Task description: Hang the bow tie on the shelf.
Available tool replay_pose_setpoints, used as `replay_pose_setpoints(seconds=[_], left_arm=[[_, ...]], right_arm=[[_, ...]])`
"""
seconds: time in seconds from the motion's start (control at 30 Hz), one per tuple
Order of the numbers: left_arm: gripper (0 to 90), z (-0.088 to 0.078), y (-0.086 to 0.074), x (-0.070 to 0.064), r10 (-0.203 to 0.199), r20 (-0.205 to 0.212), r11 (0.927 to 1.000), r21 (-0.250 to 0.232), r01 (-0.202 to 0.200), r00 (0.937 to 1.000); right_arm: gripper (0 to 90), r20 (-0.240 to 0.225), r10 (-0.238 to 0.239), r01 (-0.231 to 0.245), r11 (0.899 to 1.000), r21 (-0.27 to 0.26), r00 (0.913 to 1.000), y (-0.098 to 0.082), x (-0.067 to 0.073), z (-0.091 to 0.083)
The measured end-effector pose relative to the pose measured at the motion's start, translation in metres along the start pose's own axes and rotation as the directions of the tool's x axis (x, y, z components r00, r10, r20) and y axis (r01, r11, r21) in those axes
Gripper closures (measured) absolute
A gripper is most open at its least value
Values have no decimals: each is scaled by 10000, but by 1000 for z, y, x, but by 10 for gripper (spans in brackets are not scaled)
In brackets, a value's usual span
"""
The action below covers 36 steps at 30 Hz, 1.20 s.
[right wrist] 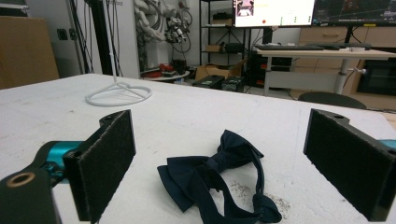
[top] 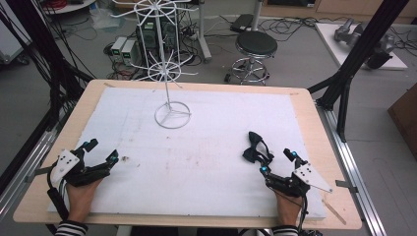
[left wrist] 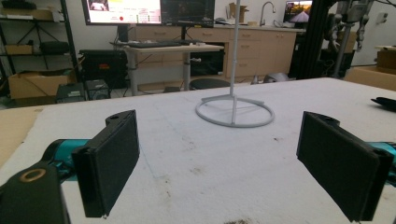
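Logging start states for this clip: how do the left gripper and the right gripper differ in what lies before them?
The right gripper has a dark bow tie lying on the white mat just ahead of its jaws; the left gripper faces bare mat, with the white wire stand farther off. The left gripper points up and right, the right gripper up and left. Both are open, hand-held, low over the mat.

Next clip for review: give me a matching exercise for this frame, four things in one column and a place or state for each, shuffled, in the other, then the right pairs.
Things:
1. bow tie
2. wire stand
3. left tongs
4. stool

Places or states:
A. on the floor beyond the table
B. open, nothing between the jaws, at the left of the white board
C. upright on the far middle of the white board
D. lying flat just ahead of the open right tongs

Pairs: 1-D, 2-C, 3-B, 4-A
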<state>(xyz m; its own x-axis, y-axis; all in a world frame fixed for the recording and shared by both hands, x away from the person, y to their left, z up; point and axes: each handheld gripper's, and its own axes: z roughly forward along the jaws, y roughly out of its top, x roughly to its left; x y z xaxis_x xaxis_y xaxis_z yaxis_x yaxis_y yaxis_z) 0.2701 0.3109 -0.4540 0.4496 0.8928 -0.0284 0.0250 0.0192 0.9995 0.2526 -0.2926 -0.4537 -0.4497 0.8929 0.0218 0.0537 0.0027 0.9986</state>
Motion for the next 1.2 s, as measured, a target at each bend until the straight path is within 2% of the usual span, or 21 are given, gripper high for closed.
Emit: replay_pose_setpoints(seconds=[0.1,0.2,1.07,1.2], left_arm=[[135,0,0,1,-80,-12,10000,-4,80,10000],[135,-1,0,0,35,-10,10000,-39,-35,10000],[135,-1,0,0,61,-15,9999,-112,-62,10000],[135,-1,0,-1,82,-50,9998,-164,-83,10000]], right_arm=[[80,25,41,-41,10000,6,10000,0,0,0],[80,28,46,-46,10000,-11,10000,0,0,0],[80,133,-25,24,10000,64,9999,0,1,0],[81,78,89,-91,9997,214,9999,1,-1,2]])
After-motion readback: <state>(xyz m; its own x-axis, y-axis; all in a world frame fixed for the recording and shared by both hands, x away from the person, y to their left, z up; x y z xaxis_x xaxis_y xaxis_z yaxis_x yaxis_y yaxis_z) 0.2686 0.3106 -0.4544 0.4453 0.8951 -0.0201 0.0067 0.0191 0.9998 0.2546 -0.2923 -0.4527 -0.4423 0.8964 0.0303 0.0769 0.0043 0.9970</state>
